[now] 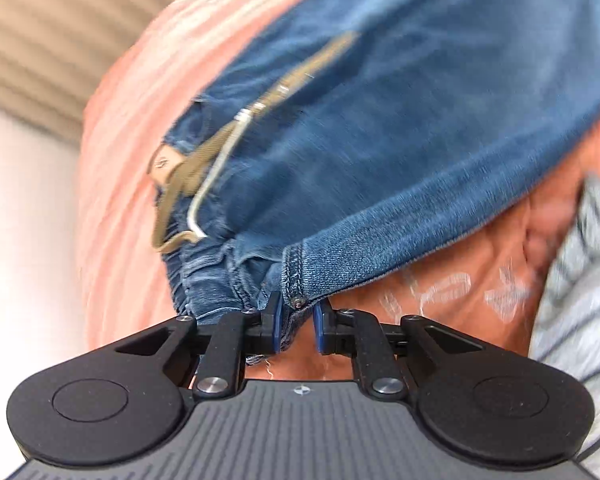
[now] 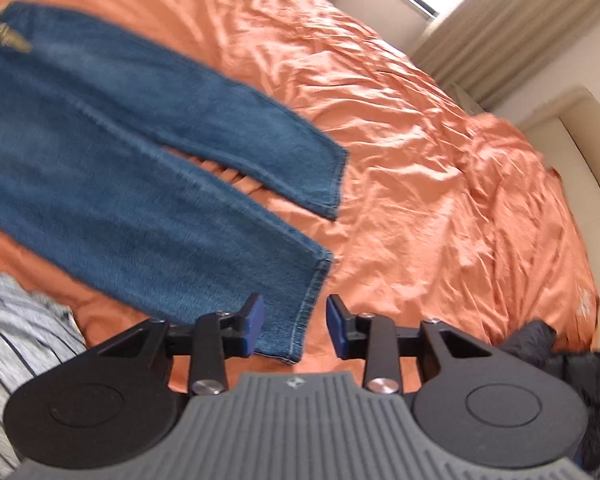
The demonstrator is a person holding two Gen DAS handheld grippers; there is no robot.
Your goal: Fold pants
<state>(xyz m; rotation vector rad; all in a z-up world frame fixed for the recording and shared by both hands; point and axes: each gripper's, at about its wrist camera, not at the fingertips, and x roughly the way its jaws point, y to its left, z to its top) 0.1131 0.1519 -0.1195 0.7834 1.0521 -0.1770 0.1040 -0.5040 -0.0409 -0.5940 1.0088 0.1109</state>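
Orange sheets, rumpled and sunlit, cover the bed [image 2: 440,128] across both views, with beige curtains [image 2: 512,12] and a bright window at the upper right of the right wrist view. Blue jeans [image 2: 112,136] lie flat on the bed there, running from the upper left toward the lower middle, the two legs splitting apart with a wedge of orange between them. A brown belt [image 1: 188,168] with a metal buckle shows at the waistband, left of centre in the left wrist view.

Over to the left tool [image 1: 296,322], low in its frame: the blue pads are drawn in close with the corner of the jeans' waistband pinched between them, denim filling the narrow gap, a small rivet right at the tips. That one has its hold.

The right tool [image 2: 296,326] sits at the lower middle of its frame, jaws partly apart. The hem of the nearer leg [image 2: 300,312] runs down through the gap, close to the left pad, but clear space shows beside the right pad, so no squeeze on the cloth here.

A grey striped garment [image 2: 16,320] fills the lower left corner of the right wrist view and the right edge of the left one. Both pictures are smeared with motion blur.
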